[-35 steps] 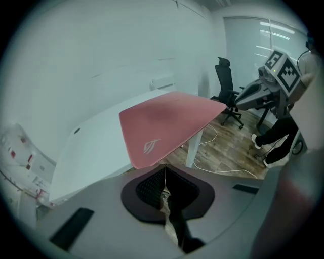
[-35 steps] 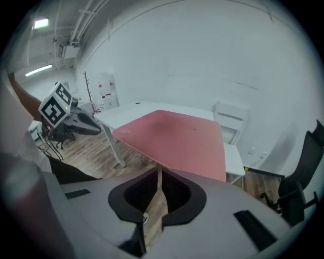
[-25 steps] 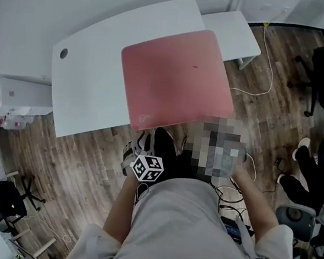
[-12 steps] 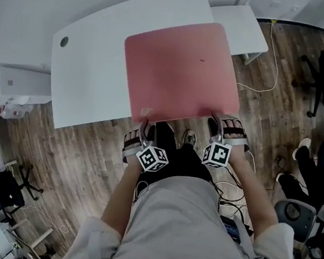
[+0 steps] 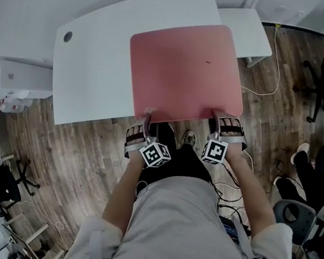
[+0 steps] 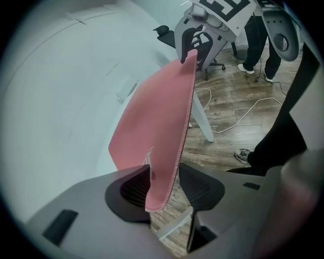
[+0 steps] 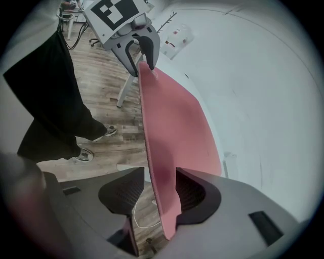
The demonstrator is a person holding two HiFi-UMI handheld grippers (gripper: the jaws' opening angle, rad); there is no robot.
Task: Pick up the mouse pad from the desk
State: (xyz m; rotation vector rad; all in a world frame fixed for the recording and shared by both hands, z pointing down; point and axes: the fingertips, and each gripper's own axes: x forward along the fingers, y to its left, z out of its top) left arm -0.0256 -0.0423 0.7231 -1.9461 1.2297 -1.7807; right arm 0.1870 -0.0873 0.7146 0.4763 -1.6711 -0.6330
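**Head view.** A pink mouse pad (image 5: 185,69) lies flat on the white desk (image 5: 93,68). Its near edge juts past the desk's front edge, over the wood floor (image 5: 69,149). The left gripper (image 5: 148,118) stands at the pad's near left corner and the right gripper (image 5: 217,117) at its near right corner.

**Left gripper view.** The jaws of the left gripper (image 6: 164,184) have just been opening and stand wide apart. The corner of the mouse pad (image 6: 157,116) hangs between them, unclamped, with floor visible in the gap beside it.

**Right gripper view.** The jaws of the right gripper (image 7: 159,189) have likewise just been opening and stand apart. The mouse pad (image 7: 172,126) passes edge-on between them, close against one jaw and clear of the other.
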